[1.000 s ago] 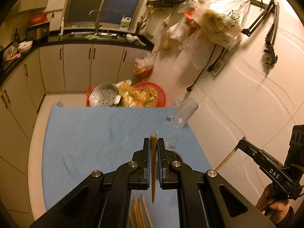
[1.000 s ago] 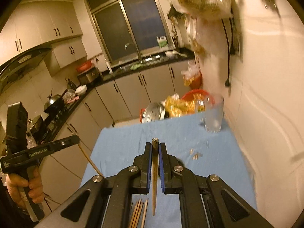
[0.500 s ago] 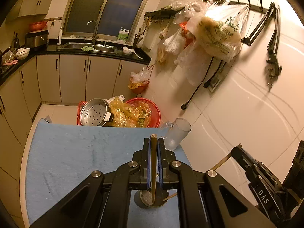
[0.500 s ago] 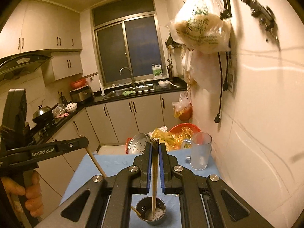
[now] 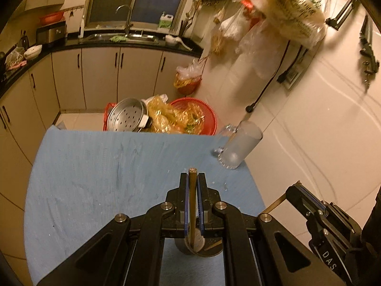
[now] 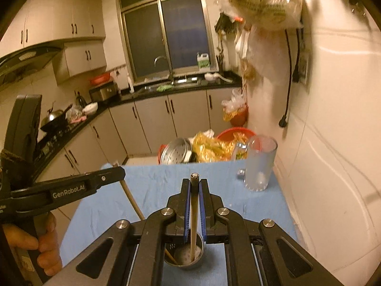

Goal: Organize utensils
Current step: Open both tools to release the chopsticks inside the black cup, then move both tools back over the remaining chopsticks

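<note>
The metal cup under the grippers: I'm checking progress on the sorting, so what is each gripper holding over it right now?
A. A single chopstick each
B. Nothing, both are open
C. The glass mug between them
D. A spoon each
A: the right gripper and left gripper each clamp one chopstick, lower ends pointing into the metal cup on the blue cloth.

we note both grippers, left gripper [image 5: 193, 186] and right gripper [image 6: 194, 190], as black with blue pads and silver screws; white "genrobot.ai" lettering at left of frame; bare-skinned left hand [image 6: 35, 245] lower left.
</note>
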Tool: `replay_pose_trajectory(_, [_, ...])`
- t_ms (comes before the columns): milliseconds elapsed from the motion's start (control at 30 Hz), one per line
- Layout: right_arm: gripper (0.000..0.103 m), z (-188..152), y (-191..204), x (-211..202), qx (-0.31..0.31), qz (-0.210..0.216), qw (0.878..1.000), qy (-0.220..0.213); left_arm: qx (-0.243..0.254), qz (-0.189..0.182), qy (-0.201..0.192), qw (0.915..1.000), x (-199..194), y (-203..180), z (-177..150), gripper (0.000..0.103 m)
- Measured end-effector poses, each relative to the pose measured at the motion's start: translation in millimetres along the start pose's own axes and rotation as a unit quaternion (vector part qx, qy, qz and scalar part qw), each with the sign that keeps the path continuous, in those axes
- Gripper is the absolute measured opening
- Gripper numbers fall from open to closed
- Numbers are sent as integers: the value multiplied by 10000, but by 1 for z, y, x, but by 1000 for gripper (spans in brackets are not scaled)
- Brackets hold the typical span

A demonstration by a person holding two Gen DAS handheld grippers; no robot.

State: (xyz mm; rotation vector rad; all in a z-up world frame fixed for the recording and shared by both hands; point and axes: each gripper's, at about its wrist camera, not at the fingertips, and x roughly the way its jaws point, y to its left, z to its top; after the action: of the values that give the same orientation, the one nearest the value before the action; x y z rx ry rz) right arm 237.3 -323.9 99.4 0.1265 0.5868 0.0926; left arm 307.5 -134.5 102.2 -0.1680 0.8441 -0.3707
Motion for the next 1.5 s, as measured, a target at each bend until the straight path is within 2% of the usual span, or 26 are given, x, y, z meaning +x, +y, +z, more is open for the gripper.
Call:
replay_pose_trajectory(200, [8, -15, -7, 20, -18, 50, 9994, 346, -52, 79, 178, 9998, 13, 0, -9, 7])
replay_pose_trajectory(467, [12, -17, -18, 24, 118, -10, 9991, 406, -45, 82, 238, 9997, 12, 0, -9, 7])
replay_pose_trajectory(533, [12, -17, -18, 22, 146, -54, 9991, 385, -64, 66, 278, 9996, 12, 0, -8, 12])
replay_pose_trajectory(600, [15, -16, -18, 18, 176, -99, 9992, 359, -64, 13, 265, 9996, 6, 2, -8, 33])
replay_pose_trajectory(667, [17, -14, -15, 14, 203, -154, 9991, 332, -74, -47, 214, 9997, -1, 4, -7, 44])
replay_pose_trajectory(700, [20, -14, -15, 12, 214, -178, 9991, 316, -77, -63, 152, 9998, -8, 6, -7, 46])
replay_pose_trajectory(733, [27, -13, -14, 9, 229, -193, 9991, 294, -71, -55, 123, 9999, -13, 7, -7, 48])
replay_pose_trajectory(800, [40, -13, -12, 2, 276, -241, 9990, 242, -58, -55, 57, 10000, -26, 13, -7, 58])
replay_pose_trajectory(867, [64, -15, -9, -5, 330, -254, 9989, 199, -45, -23, -8, 10000, -41, 23, -9, 66])
replay_pose_trajectory(933, [69, -17, -5, -12, 357, -252, 9989, 167, -17, 60, -32, 10000, -55, 34, -14, 73])
replay_pose_trajectory(1067, [73, -32, 7, -26, 445, -233, 9985, 229, 21, 425, 39, 9991, -75, 66, -35, 76])
replay_pose_trajectory(1167, [74, -52, 14, -29, 535, -190, 9976, 399, -237, 598, 208, 9977, -81, 99, -63, 78])
replay_pose_trajectory(1367, [74, -102, 31, -13, 577, -64, 9936, 964, -693, 1002, 857, 9888, -68, 157, -132, 78])
replay_pose_trajectory(1500, [74, -128, 44, 2, 457, 6, 9904, 1308, -754, 1147, 1267, 9824, -49, 175, -166, 77])
